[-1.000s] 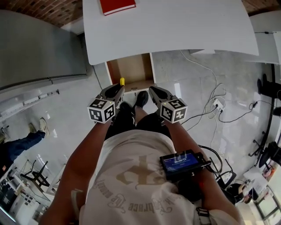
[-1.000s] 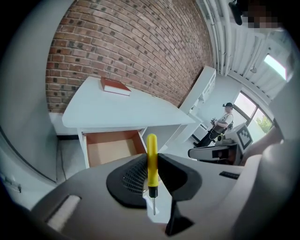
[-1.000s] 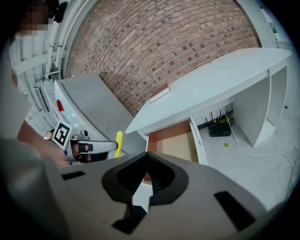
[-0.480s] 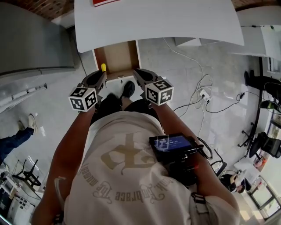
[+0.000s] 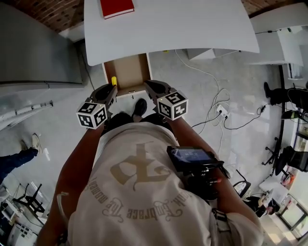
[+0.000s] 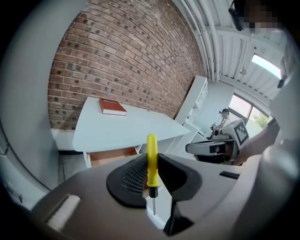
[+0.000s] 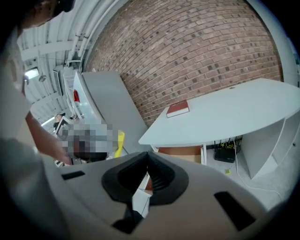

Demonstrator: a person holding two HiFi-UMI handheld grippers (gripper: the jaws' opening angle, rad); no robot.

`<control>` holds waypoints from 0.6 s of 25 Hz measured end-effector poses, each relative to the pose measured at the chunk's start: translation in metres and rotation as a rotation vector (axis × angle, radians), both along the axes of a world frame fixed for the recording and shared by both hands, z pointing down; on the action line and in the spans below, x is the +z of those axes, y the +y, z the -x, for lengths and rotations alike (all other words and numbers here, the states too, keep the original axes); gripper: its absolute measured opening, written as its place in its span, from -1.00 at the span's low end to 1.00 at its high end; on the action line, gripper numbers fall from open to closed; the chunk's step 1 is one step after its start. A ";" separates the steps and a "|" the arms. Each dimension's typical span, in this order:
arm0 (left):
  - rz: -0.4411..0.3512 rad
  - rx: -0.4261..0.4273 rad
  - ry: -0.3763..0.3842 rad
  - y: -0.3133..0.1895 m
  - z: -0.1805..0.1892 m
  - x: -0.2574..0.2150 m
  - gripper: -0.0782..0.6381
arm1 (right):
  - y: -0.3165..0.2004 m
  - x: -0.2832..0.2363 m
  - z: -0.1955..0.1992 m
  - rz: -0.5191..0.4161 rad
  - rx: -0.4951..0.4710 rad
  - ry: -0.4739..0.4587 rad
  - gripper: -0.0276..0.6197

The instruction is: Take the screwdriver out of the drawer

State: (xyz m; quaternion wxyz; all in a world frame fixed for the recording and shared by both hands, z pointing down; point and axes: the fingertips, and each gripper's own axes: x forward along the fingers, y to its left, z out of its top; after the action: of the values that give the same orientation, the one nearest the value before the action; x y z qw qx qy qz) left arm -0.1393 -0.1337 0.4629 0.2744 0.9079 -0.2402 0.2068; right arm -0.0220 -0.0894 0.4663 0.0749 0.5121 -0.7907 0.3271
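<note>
Left tongs (image 6: pixel 151 164): partly closed, pads pinching a slim tool, just in front of the drawer's (image 5: pixel 129 72) left front corner.
Screwdriver (image 6: pixel 151 145): yellow handle upright between those pads, dark collar and thin shaft pointing down; it looks clear of the drawer, above its front left corner.
Right tongs (image 7: pixel 147 157): pads together with nothing in them, in front of the drawer's right front corner.
Drawer state: pulled open under the desk (image 5: pixel 183 24), its wooden bottom bare.
Red book (image 5: pixel 116 6): on the desk top, well behind the drawer.
Risk, slip: the round handle is caught along a narrow strip, so a quick tilt could let it pivot and fall back into the drawer or onto the floor beside it.
Risk, knock: the handle tip stands proud and may strike the desk edge above the drawer.
Risk, open front: a knee or the tongs could bump it.
</note>
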 end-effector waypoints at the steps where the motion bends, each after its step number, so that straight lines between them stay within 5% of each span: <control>1: -0.005 0.000 0.005 0.000 0.000 -0.004 -0.60 | 0.000 -0.004 0.001 -0.011 -0.014 0.016 -0.90; 15: -0.081 -0.021 0.059 -0.005 0.000 -0.038 -0.60 | -0.011 -0.040 0.010 -0.114 -0.085 0.051 -0.90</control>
State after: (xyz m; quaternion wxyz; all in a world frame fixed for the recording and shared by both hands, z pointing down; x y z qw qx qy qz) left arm -0.1392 -0.1388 0.4251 0.2467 0.9213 -0.2497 0.1672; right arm -0.0315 -0.1007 0.4267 0.0792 0.4898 -0.8269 0.2649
